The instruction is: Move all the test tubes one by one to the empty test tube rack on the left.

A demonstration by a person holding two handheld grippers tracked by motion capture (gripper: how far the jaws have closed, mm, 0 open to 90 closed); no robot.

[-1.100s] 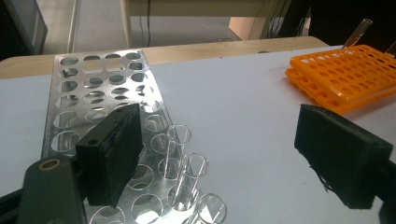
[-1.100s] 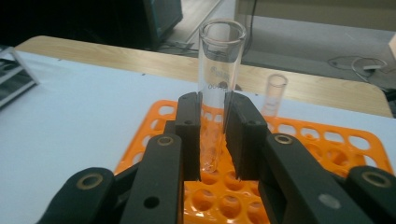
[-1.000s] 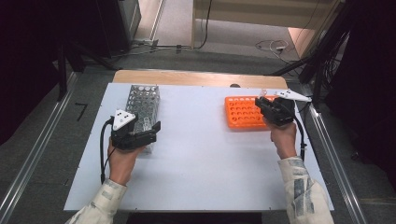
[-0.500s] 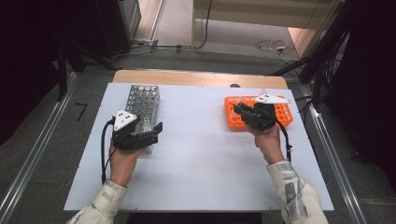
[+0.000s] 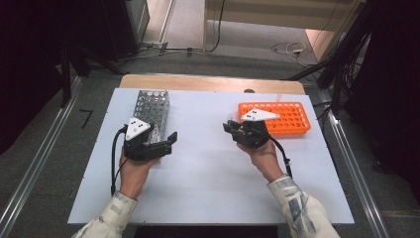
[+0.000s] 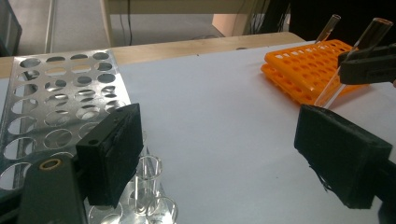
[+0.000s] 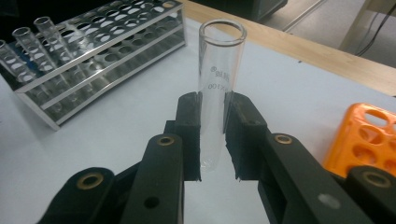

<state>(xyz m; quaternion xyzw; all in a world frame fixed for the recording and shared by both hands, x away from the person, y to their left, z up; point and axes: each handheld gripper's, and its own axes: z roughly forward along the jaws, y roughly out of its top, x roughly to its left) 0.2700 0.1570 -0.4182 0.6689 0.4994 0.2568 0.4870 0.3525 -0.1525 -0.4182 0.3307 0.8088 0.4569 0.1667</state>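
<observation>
My right gripper (image 5: 231, 128) is shut on a clear glass test tube (image 7: 217, 88), which stands upright between its pads over the white table, left of the orange tube rack (image 5: 277, 117). The same tube (image 6: 355, 56) appears in the left gripper view, with the orange rack (image 6: 308, 70) behind it. My left gripper (image 5: 166, 144) hangs open with nothing between its jaws, at the near end of the metal tube rack (image 5: 151, 111). A few glass tubes (image 7: 28, 51) stand in that rack's near rows. One more tube (image 6: 327, 28) leans in the orange rack's far side.
The white table top (image 5: 208, 178) lies between the two hands and toward the near edge. A wooden strip (image 5: 208, 83) runs along its far edge. Cables and dark equipment stand on the floor beyond.
My right hand has carried the test tube leftward, off the orange rack and toward the middle of the table. The left hand and its gripper have stayed in place.
</observation>
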